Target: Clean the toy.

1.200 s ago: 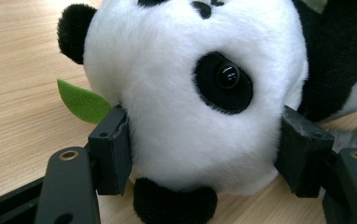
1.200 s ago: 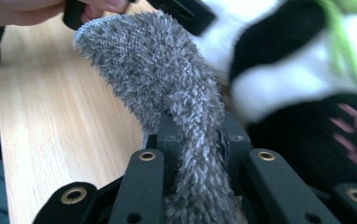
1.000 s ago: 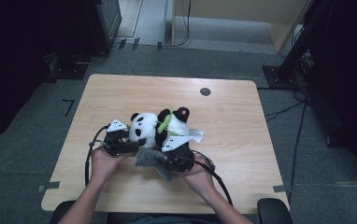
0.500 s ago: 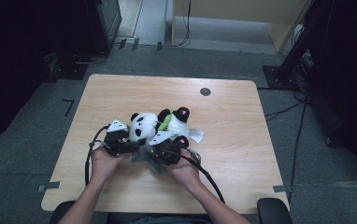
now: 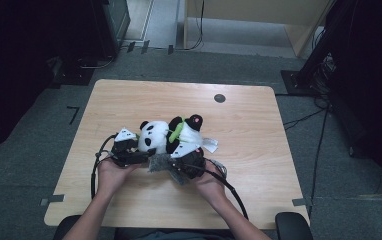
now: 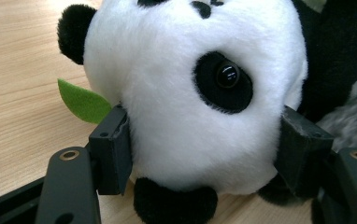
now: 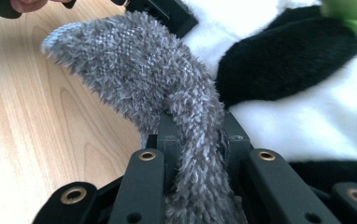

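Table: light wood-grain top, rectangular with rounded corners, standing on a grey floor. A small dark round disc is set in the surface near the far edge, right of centre.

Toy panda: black and white plush with green felt pieces, lying on its side on the tabletop near the middle, towards the near half. In the left gripper view its head rests against the wood, a green felt leaf sticking out beside it.

White tag: lies flat on the table, just beside the panda on its right.

Grey fuzzy cloth: shaggy, just in front of the panda; whether it touches the wood cannot be told.
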Demonstrator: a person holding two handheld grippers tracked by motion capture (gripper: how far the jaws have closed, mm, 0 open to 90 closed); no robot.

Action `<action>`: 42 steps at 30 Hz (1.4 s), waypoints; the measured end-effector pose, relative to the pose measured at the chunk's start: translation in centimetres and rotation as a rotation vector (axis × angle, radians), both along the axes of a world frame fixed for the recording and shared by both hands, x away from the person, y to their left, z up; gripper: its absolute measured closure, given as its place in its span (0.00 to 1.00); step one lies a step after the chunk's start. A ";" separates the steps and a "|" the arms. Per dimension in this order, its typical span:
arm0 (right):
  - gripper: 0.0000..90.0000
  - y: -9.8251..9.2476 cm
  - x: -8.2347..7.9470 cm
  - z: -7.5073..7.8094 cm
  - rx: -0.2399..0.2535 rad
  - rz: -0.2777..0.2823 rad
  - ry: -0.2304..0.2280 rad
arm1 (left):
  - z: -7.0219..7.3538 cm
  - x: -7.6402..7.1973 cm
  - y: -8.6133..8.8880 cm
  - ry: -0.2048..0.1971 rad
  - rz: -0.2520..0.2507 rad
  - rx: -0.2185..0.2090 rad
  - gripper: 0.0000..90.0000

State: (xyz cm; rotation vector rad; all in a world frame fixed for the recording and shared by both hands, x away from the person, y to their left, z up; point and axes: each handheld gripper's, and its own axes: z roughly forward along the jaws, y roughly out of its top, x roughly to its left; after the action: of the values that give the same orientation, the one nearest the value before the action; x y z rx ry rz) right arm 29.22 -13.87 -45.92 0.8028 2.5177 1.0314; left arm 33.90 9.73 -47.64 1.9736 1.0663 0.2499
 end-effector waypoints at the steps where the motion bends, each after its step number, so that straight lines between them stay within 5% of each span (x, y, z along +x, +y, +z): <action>1: 0.84 -0.2 -0.2 0.1 0.007 -0.004 -0.001 | 0.0 0.0 0.0 0.000 -0.001 0.001 0.34; 6: 0.84 -1.4 -0.8 1.0 0.022 -0.024 -0.023 | 0.0 0.0 0.0 -0.001 -0.004 0.004 0.34; 12: 0.84 -3.7 -0.8 1.7 0.089 -0.033 0.016 | 0.0 0.0 0.0 -0.001 -0.005 0.003 0.34; 42: 0.84 -9.5 -1.7 3.0 0.135 -0.083 0.044 | 0.0 0.0 0.0 -0.001 -0.004 0.004 0.35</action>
State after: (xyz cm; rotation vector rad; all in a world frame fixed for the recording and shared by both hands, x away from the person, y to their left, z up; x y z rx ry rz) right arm 27.51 -23.40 -42.89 0.9696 2.4482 1.1774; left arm 33.94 9.74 -47.69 1.9789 1.0620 0.2515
